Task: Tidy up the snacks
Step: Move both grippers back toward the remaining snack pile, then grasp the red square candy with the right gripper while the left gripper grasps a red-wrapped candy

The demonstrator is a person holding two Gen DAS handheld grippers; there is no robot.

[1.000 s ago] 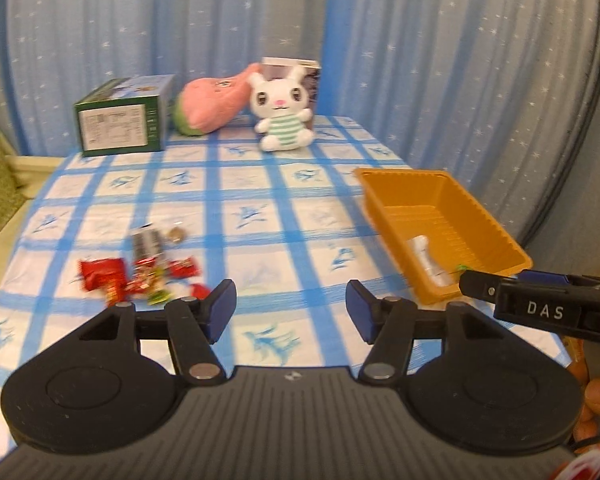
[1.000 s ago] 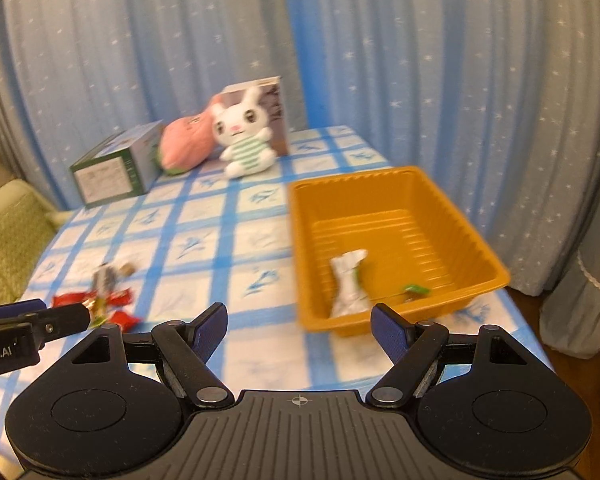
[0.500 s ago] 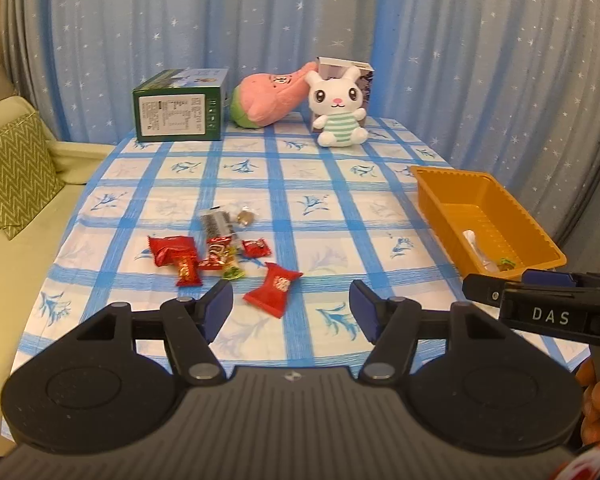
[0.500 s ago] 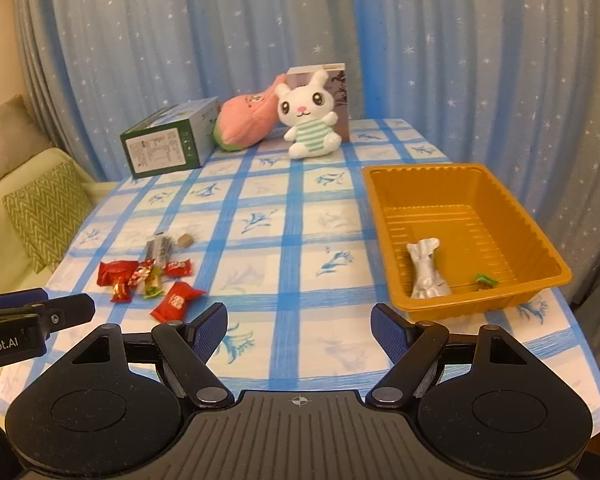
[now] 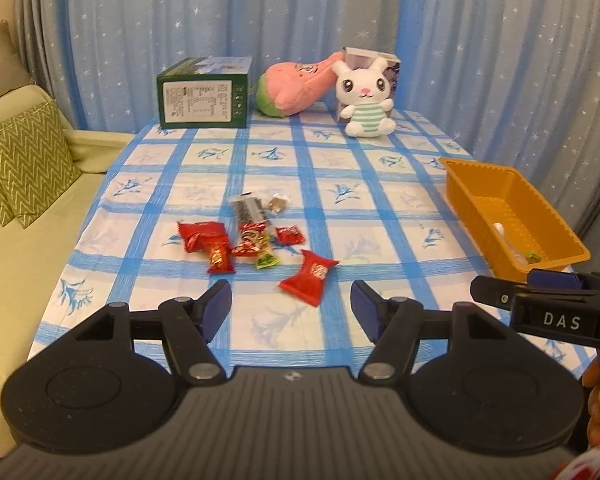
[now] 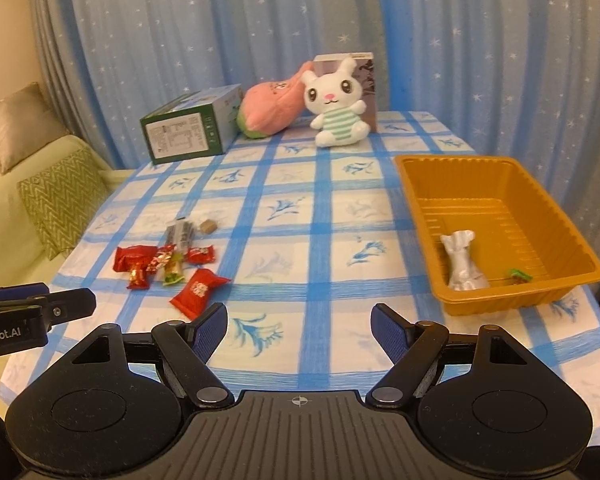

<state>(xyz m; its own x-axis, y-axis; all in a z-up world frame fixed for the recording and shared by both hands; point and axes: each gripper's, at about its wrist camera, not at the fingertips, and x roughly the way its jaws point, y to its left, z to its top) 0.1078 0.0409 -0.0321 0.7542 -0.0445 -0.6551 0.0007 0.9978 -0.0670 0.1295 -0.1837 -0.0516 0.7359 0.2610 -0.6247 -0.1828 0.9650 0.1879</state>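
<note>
Several wrapped snacks lie in a loose cluster (image 5: 240, 240) on the left middle of the checked tablecloth; a red packet (image 5: 309, 277) lies nearest, also seen in the right wrist view (image 6: 198, 291). An orange tray (image 6: 420, 184) at the right edge holds a silver-wrapped snack (image 6: 462, 262) and a small green candy (image 6: 520, 275). My left gripper (image 5: 291, 306) is open and empty, held above the table's near edge just short of the red packet. My right gripper (image 6: 299, 328) is open and empty, near the front edge, left of the tray.
At the back stand a green box (image 5: 204, 98), a pink plush (image 5: 296, 88), a white bunny plush (image 5: 366, 100) and a small carton behind it. A sofa with a zigzag cushion (image 5: 24, 156) is left of the table. Blue curtains hang behind.
Both grippers have pulled back and up from the table, so more of it shows. The left view swung left toward the snack cluster. Both stayed open and empty.
</note>
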